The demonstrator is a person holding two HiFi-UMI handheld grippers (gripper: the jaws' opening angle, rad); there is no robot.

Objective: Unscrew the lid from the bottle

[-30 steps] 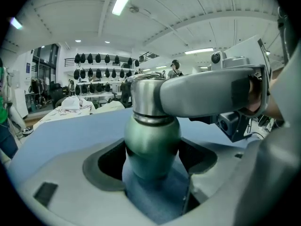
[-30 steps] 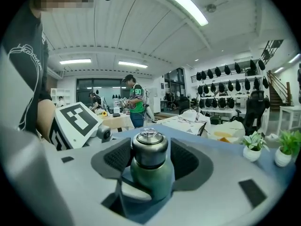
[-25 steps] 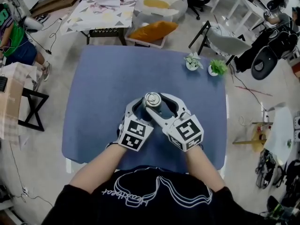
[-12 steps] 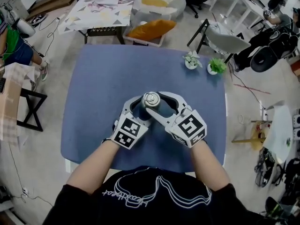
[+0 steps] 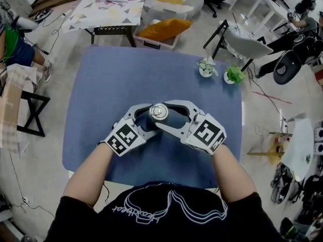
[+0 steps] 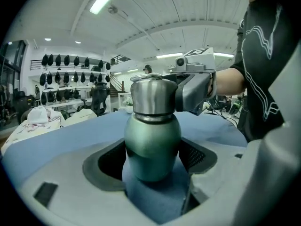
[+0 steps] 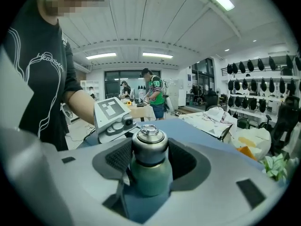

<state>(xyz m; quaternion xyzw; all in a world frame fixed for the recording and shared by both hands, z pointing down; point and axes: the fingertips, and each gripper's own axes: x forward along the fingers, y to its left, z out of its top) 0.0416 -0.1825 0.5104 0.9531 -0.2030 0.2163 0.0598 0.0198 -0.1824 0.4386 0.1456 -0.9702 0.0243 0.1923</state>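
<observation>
A green bottle (image 6: 152, 147) with a steel lid (image 5: 159, 111) stands upright on the blue table (image 5: 111, 89), just in front of me. My left gripper (image 5: 147, 118) comes in from the left, low down, and its pads press on the bottle's green body. My right gripper (image 5: 170, 115) comes in from the right, higher up, shut around the lid (image 7: 149, 147). In the left gripper view the right gripper (image 6: 193, 89) sits at lid height. The lid sits flush on the neck.
Two small potted plants (image 5: 207, 67) (image 5: 233, 74) stand at the table's far right corner. Beyond the table are a white chair (image 5: 242, 40), a cloth-covered table (image 5: 108, 4) and a bin with an orange cushion (image 5: 164, 30).
Both hands have swung outward around the bottle: the left gripper's marker cube moved left and the right one moved right. The bottle stays in place between them.
</observation>
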